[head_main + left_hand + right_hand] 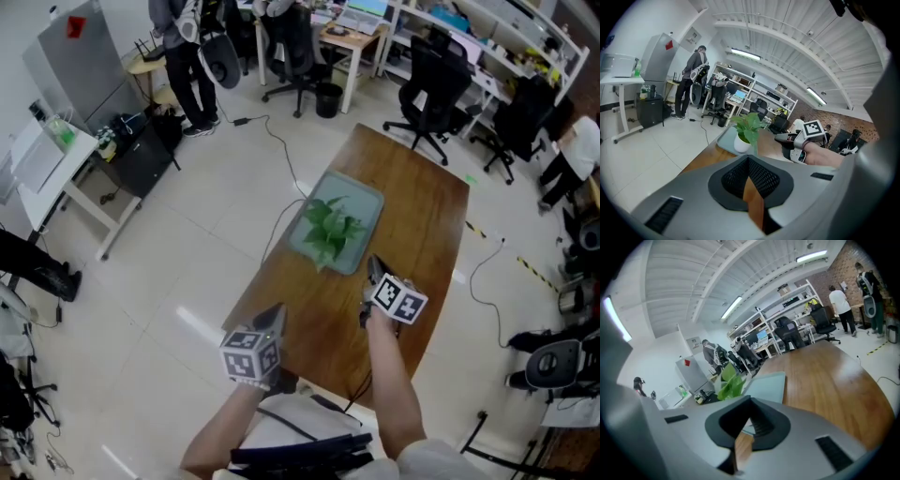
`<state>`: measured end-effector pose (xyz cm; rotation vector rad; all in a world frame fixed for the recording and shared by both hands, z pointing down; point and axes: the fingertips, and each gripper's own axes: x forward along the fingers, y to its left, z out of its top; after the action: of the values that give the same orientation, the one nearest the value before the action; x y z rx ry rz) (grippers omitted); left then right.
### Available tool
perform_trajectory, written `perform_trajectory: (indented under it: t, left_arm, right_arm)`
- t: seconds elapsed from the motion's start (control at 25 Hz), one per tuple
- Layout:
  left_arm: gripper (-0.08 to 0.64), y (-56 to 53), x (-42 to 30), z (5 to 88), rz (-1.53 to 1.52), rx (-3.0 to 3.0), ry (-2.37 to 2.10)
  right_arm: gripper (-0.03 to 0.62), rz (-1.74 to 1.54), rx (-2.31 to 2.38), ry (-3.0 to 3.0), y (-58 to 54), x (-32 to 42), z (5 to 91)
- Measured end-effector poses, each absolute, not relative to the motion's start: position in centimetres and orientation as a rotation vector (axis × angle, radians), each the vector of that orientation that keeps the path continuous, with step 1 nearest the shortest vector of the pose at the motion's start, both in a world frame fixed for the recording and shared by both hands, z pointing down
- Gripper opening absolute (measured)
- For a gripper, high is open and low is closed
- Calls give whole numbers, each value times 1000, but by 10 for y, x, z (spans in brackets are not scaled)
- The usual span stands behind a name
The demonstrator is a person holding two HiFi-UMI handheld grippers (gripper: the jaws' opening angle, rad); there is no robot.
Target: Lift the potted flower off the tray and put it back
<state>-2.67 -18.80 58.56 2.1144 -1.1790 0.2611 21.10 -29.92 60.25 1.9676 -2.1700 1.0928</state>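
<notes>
The potted flower (330,230) stands upright on the pale green tray (364,199), on the near part of it, on the wooden table (417,220). Its white pot (741,143) shows in the left gripper view. My right gripper (373,263) hovers just off the tray's near right corner, shut and with nothing in it. My left gripper (275,313) is over the table's near left edge, well short of the tray, also shut and without load. The right gripper view shows the leaves (729,381) to the left of the tray (769,385).
Black office chairs (433,80) and desks with shelves stand beyond the table's far end. A person (187,56) stands at the far left near a grey cabinet (80,56). A white desk (47,164) is on the left. Cables (281,150) run over the floor.
</notes>
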Motion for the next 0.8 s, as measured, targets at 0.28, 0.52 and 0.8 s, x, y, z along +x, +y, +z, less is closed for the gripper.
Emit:
perform_trajectory:
  t: [0.28,0.52,0.8]
  left_arm:
    - [-5,-150,-1,567,210,2147,-1193]
    - [-5,-119,24,553,182,2191,-1188]
    - [-5,-99,23,551,180,2193,-1232]
  right_arm:
    - [0,991,1694,-2344,-215,175,570]
    - [0,952,1517,-2383,-151,159,572]
    - [0,976,1543,-2385,-108,166,583]
